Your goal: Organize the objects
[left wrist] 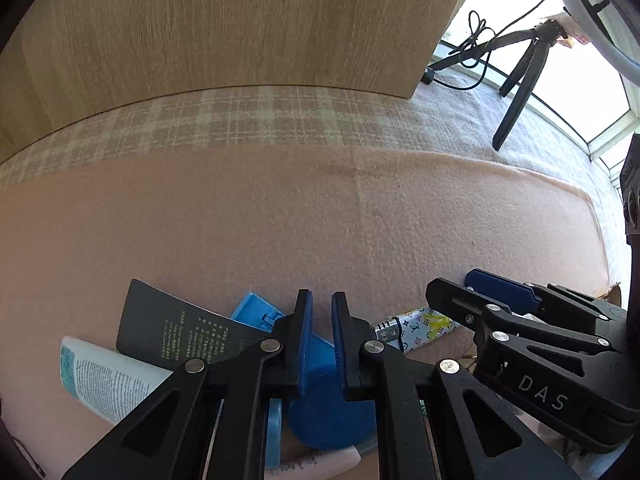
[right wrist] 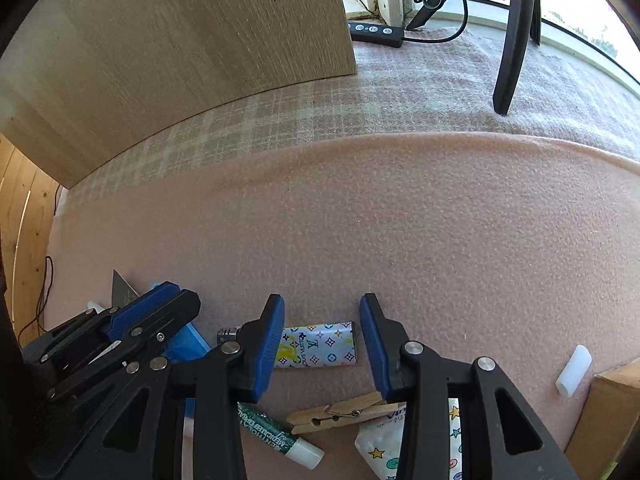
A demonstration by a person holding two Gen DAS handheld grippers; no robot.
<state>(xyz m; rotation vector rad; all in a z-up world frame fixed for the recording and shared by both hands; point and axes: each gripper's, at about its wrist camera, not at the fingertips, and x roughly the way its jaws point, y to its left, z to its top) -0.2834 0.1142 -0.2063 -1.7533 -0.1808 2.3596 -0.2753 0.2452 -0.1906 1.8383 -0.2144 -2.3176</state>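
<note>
My left gripper hovers over a blue round container on the pink mat, jaws narrowly apart and holding nothing. Left of it lie a dark card, a blue lid and a white leaflet. My right gripper is open and empty above a patterned lighter, which also shows in the left wrist view. A wooden clothespin, a green lip balm and a star-printed packet lie under it. The left gripper shows in the right wrist view.
A wooden cabinet panel stands at the back on plaid cloth. A black tripod with a cable stands back right by the window. A white cap lies beside a cardboard box at right. A remote lies far back.
</note>
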